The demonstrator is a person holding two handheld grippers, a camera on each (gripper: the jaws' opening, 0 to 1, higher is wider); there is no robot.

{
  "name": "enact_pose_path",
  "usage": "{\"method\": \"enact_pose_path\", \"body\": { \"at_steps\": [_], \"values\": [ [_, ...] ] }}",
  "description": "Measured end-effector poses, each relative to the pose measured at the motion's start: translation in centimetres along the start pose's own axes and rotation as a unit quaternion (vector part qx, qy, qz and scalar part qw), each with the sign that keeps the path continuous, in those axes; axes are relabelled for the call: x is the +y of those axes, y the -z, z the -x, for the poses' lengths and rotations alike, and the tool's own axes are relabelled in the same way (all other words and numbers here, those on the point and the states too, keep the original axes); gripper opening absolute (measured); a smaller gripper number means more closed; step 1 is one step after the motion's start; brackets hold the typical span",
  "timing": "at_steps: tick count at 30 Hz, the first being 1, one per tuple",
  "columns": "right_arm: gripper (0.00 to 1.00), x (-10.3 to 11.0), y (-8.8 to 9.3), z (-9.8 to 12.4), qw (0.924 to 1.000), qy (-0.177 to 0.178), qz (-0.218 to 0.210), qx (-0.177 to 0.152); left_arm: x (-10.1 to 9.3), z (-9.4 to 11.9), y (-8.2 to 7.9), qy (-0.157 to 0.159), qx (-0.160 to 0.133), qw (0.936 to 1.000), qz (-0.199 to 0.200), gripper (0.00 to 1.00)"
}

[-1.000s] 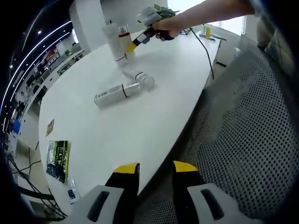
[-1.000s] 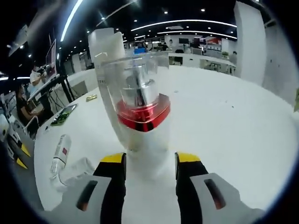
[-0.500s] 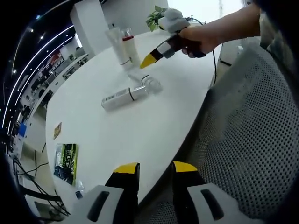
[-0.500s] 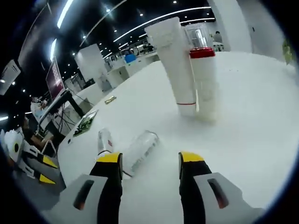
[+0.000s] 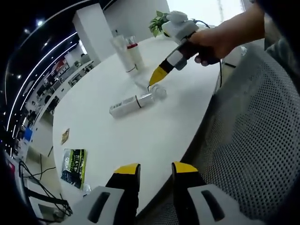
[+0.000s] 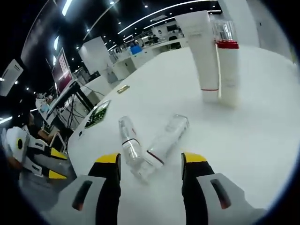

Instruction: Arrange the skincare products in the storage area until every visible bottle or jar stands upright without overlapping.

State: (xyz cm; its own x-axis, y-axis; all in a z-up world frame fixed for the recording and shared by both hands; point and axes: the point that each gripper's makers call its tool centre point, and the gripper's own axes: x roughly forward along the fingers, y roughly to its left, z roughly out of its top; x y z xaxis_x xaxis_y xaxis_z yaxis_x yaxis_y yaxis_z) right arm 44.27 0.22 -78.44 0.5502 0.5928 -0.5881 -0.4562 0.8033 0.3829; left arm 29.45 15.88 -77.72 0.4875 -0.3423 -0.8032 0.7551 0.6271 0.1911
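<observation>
Right gripper view looked down my right gripper (image 6: 150, 161), jaws spread and holding nothing, at two clear bottles lying on the white bench (image 6: 262, 140). The left bottle (image 6: 129, 146) and the right bottle (image 6: 165, 142) lay in a V, their near ends touching just ahead of the jaws. Beyond them a white tube (image 6: 202, 51) and a red-banded bottle (image 6: 227, 61) stood upright, side by side, so I judged those two done. I aimed low at the lying pair because they were what remained to stand up. In the left gripper view my left gripper (image 5: 154, 169) hung off the bench edge over a mesh chair (image 5: 253, 140), jaws parted and empty, kept clear of the work.
</observation>
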Motion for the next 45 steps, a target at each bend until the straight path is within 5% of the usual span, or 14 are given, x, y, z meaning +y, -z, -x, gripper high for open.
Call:
{"method": "enact_pose_path", "body": {
  "at_steps": [6,11,12,15,17,21,25,34,45],
  "values": [
    [0.48,0.2,-1.8,-2.0,0.9992,0.034,0.018,0.008,-0.1,0.2,-0.2,0.001,-0.003,1.0,-0.005,0.27],
    [0.44,-0.3,-1.4,-3.2,0.9895,0.074,0.111,0.055,-0.2,0.3,-0.3,0.001,-0.006,0.9999,-0.011,0.27],
    [0.44,0.1,-2.1,-3.8,0.99,0.066,0.119,0.04,-0.2,0.3,-0.3,0.0,-0.008,0.9999,-0.012,0.27],
    [0.4,-0.2,-1.7,-3.9,0.989,0.08,0.113,0.051,-0.1,0.4,-0.5,-0.001,-0.013,0.9998,-0.012,0.27],
    [0.32,-0.7,-0.2,-3.6,0.9798,0.092,0.145,0.102,-0.2,0.4,-0.7,0.001,-0.018,0.9998,-0.011,0.27],
    [0.32,-0.6,1.2,-2.9,0.9776,0.096,0.14,0.124,-0.5,0.3,-0.7,0.01,-0.02,0.9997,-0.011,0.27],
    [0.23,-1.1,2.4,-1.5,0.9606,0.103,0.205,0.157,-0.9,0.0,-0.7,0.022,-0.017,0.9996,-0.006,0.27],
    [0.18,-0.3,4.1,-0.7,0.9616,0.092,0.188,0.178,-1.3,0.1,-1.1,0.033,-0.026,0.9991,-0.004,0.27],
    [0.17,1.9,2.6,1.4,0.9769,0.101,0.158,0.102,-0.5,0.6,-2.1,0.021,-0.058,0.998,0.015,0.27]
  ]
}}
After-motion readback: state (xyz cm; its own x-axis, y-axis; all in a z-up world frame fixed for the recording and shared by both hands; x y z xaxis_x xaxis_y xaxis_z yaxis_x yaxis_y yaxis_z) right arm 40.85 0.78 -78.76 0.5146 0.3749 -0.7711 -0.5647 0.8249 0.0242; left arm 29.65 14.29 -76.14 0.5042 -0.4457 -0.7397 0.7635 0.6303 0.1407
